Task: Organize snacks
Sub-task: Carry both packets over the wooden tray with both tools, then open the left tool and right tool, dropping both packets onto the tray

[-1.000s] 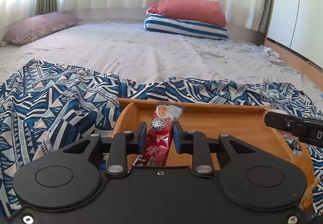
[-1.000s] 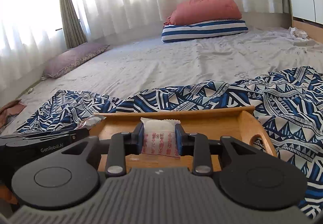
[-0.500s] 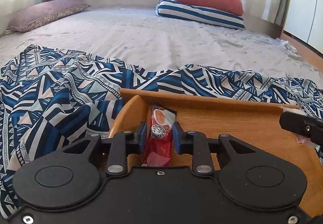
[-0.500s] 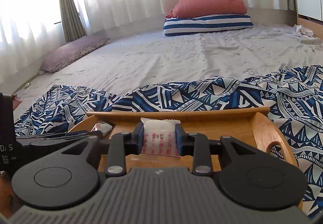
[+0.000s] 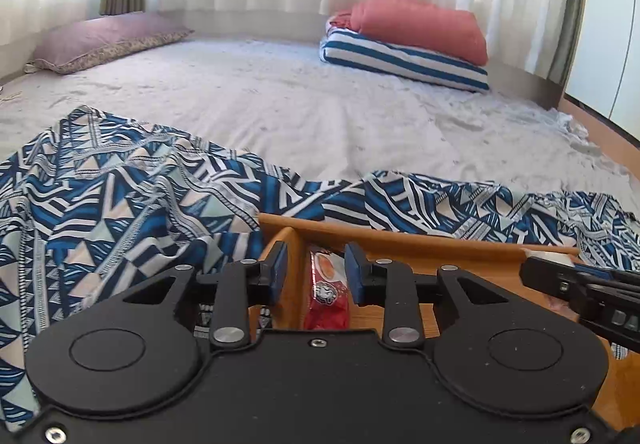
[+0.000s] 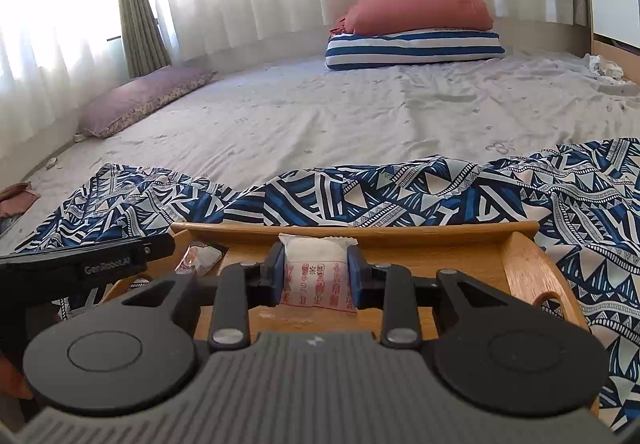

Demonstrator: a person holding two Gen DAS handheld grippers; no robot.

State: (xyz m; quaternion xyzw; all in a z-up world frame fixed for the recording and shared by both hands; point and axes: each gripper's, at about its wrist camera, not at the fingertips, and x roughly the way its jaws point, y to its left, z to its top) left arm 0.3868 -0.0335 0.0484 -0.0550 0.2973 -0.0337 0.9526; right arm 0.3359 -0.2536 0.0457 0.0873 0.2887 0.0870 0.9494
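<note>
Your left gripper (image 5: 316,270) stands open, its pads clear of the red packet (image 5: 326,294) lying in the tray (image 5: 400,240) at its left end. Your right gripper (image 6: 316,274) is clamped on the white packet (image 6: 316,276) over the tray's floor. Beyond lies a patterned cloth (image 6: 400,195), then bedding (image 6: 320,115).
</note>
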